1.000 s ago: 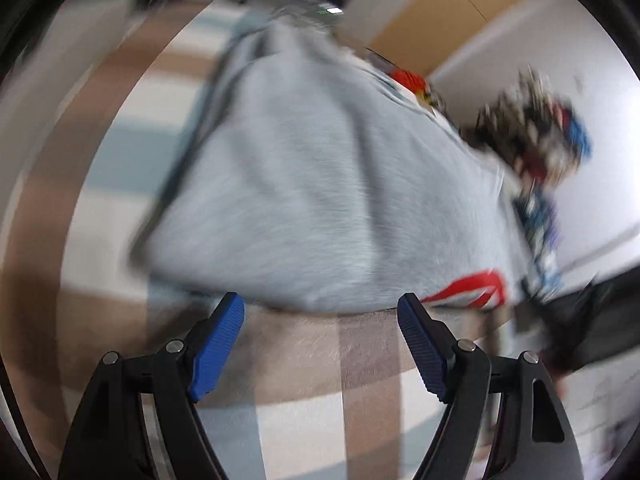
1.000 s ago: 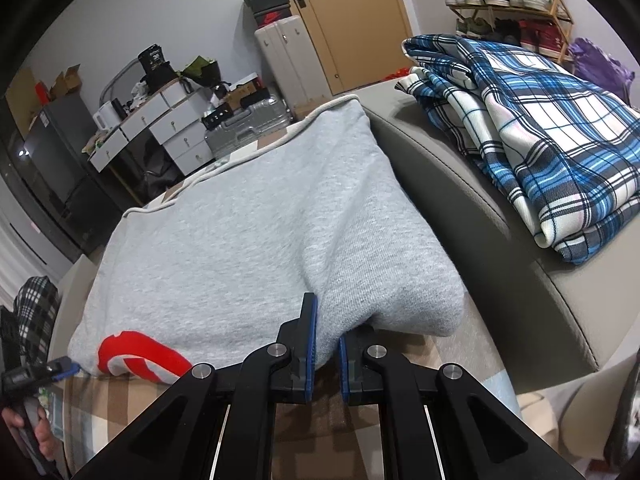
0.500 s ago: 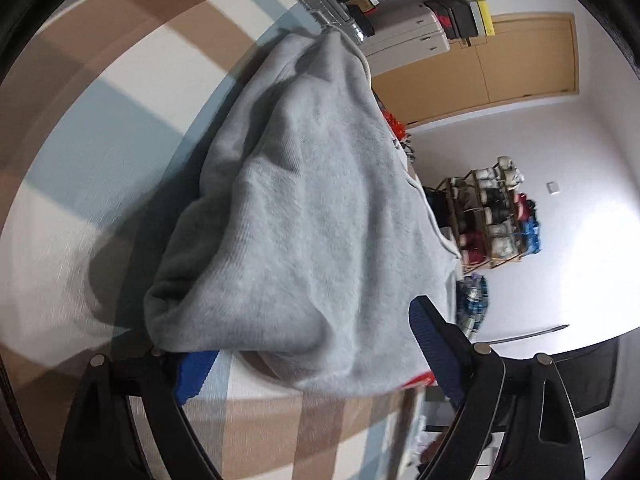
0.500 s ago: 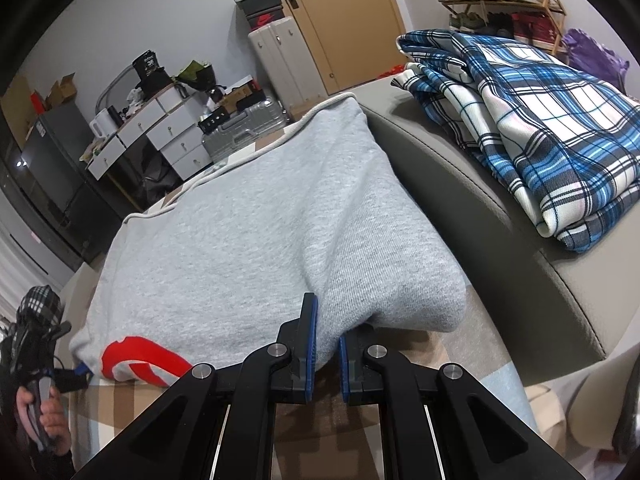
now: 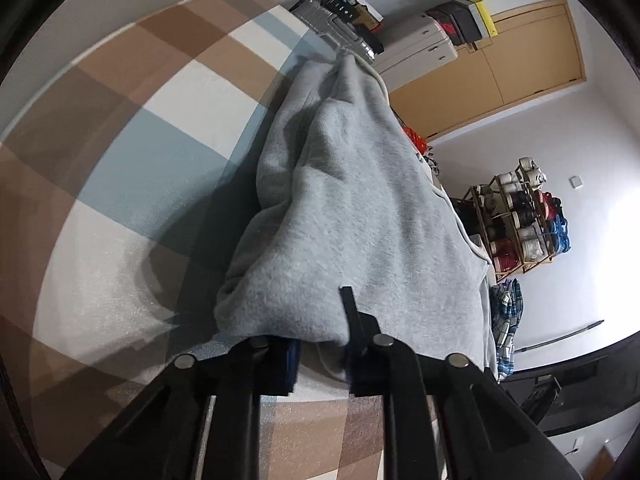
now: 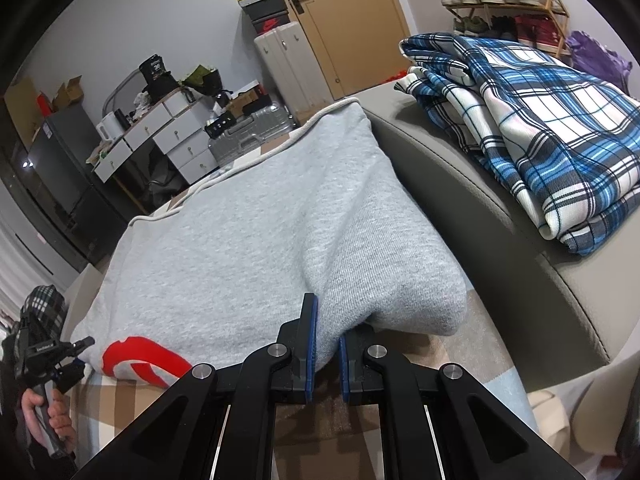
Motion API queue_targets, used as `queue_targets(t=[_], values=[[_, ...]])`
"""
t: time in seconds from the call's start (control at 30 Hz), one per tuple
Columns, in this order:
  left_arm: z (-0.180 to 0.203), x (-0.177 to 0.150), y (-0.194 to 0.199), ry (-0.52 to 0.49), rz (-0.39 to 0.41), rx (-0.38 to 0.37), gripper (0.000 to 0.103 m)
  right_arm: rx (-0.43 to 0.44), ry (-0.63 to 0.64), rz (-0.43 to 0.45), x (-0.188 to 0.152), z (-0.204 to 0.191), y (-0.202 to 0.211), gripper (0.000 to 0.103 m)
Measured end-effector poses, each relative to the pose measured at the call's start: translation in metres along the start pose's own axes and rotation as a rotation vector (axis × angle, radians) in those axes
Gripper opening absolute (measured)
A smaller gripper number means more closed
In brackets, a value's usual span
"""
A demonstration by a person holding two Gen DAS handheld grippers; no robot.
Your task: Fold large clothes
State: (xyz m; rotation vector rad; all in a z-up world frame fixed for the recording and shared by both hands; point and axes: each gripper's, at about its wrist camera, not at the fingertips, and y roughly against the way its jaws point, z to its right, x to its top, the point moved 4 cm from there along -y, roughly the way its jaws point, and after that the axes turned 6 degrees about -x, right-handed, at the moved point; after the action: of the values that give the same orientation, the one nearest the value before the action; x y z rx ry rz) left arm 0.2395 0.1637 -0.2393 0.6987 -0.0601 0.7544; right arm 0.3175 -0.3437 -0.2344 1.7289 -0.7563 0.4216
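Observation:
A grey sweatshirt [image 5: 360,220] lies folded on a checked brown, blue and white cover [image 5: 140,160]. My left gripper [image 5: 320,344] is at the garment's near left corner; its jaws are closing, with a thick fold of grey cloth pinched between them. In the right wrist view the sweatshirt [image 6: 260,240] shows a red print [image 6: 140,360] at its near left. My right gripper [image 6: 325,344] is shut on the near right edge of the cloth. The left gripper [image 6: 56,360], held by a hand, shows at the far left of that view.
Folded blue plaid clothes [image 6: 540,120] rest on a grey cushion [image 6: 480,220] to the right of the sweatshirt. Beyond stand a wooden door [image 6: 340,20], suitcases [image 6: 288,64], a drawer desk [image 6: 160,132] and a shoe rack [image 5: 520,220].
The left gripper moved forward and down onto the sweatshirt's near corner, and its wide jaws closed on the cloth. The right gripper stayed still, gripping the edge.

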Motion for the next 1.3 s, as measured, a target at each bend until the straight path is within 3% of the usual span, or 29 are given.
queue_targets(t=[0.13, 0.4, 0.8, 1.0, 1.2, 1.23, 1.27, 1.3], values=[[0.022, -0.003, 0.006, -0.109, 0.049, 0.025, 0.003, 0.017, -0.007, 0.004, 0.0, 0.003, 0.001, 0.008], [0.013, -0.029, -0.001, -0.111, 0.013, 0.056, 0.002, -0.033, 0.122, 0.061, 0.006, -0.004, 0.015, 0.006], [0.023, -0.065, 0.03, -0.109, -0.034, -0.018, 0.002, -0.063, 0.115, 0.042, 0.001, 0.03, 0.039, 0.006], [0.014, -0.084, 0.052, -0.158, -0.043, 0.058, 0.002, -0.063, 0.142, 0.019, -0.006, 0.036, 0.049, 0.006], [0.046, -0.078, 0.057, -0.236, -0.077, 0.026, 0.003, -0.044, 0.1, 0.022, 0.007, 0.025, 0.047, 0.006], [0.059, -0.076, 0.054, -0.277, -0.078, 0.032, 0.011, -0.035, 0.09, 0.022, 0.008, 0.024, 0.047, 0.006], [0.073, -0.074, 0.047, -0.311, -0.079, 0.039, 0.033, -0.021, 0.079, 0.025, 0.009, 0.02, 0.048, 0.006], [0.083, -0.071, 0.043, -0.331, -0.073, 0.032, 0.046, -0.008, 0.071, 0.029, 0.011, 0.018, 0.049, 0.006]])
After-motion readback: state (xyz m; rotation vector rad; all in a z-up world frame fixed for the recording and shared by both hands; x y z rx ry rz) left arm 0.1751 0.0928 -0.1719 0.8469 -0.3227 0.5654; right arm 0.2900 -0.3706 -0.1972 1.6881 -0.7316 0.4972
